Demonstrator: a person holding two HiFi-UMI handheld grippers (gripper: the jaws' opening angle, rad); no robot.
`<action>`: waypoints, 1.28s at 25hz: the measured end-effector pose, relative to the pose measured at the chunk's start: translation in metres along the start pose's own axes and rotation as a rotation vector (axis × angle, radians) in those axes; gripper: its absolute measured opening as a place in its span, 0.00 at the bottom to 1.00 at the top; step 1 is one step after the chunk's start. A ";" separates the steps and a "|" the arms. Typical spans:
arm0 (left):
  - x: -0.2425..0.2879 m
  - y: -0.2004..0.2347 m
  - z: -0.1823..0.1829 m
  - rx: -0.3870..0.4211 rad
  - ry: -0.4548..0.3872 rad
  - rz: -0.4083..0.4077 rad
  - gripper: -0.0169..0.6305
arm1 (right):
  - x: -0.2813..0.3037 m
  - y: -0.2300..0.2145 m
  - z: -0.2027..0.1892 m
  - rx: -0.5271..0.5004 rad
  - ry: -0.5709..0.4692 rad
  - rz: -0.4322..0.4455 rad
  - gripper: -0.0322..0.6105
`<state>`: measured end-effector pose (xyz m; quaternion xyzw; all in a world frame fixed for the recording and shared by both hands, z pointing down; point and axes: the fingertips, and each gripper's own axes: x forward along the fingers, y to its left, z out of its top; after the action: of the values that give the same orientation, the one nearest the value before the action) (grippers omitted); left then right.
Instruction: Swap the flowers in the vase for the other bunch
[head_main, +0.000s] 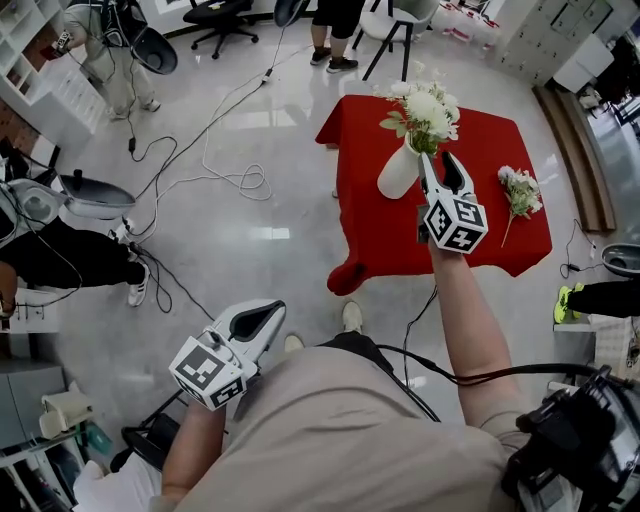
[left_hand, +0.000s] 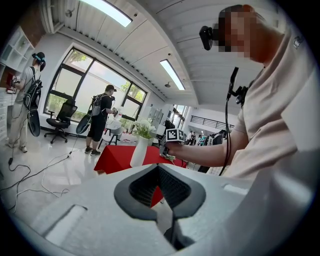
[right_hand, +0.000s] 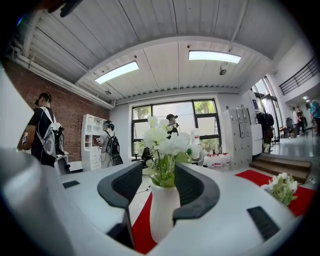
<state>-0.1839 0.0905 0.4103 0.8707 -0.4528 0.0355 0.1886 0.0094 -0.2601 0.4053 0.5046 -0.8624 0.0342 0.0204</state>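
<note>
Two tools are in use. Nearest the body, the left tool hangs low over the floor, well apart from the bench. Its jaws are closed together on nothing.

Further out, the right tool is held level at the white vase with its jaws standing apart. The right gripper view lines the vase neck and green stems up with the gap, and neither pad presses on anything. The white flowers stand in the vase, left of the bench's middle in the head view. The other bunch lies flat on the red cloth to the right, well apart from the vase.

Risks noted:
- The vase is unbraced, as the left tool is nowhere near it.
- A closure placed too low would likely take the neck rather than the stems.
- A pull off the vertical would probably drag or tip the vase.
- A hard squeeze could crush the stems.

Not verifiable:
- Whether the jaw tips already flank the stems or stop just short. The head view puts them just beside the vase.
- The stems inside the vase, and any water, are hidden.
- The cloth covers the bench's legs.
- The other bunch's thin stems are hard to make out.
</note>
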 end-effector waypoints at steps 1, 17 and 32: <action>-0.001 -0.001 -0.001 -0.001 0.003 -0.008 0.04 | -0.006 0.002 -0.002 0.000 0.004 -0.002 0.36; 0.001 -0.028 -0.030 0.033 0.081 -0.152 0.04 | -0.167 0.088 -0.073 0.090 0.212 0.086 0.09; 0.001 -0.059 -0.038 0.076 0.160 -0.203 0.04 | -0.268 0.165 -0.100 0.039 0.345 0.214 0.07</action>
<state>-0.1319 0.1339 0.4283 0.9130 -0.3441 0.1029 0.1934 -0.0024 0.0615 0.4800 0.3968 -0.8942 0.1386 0.1543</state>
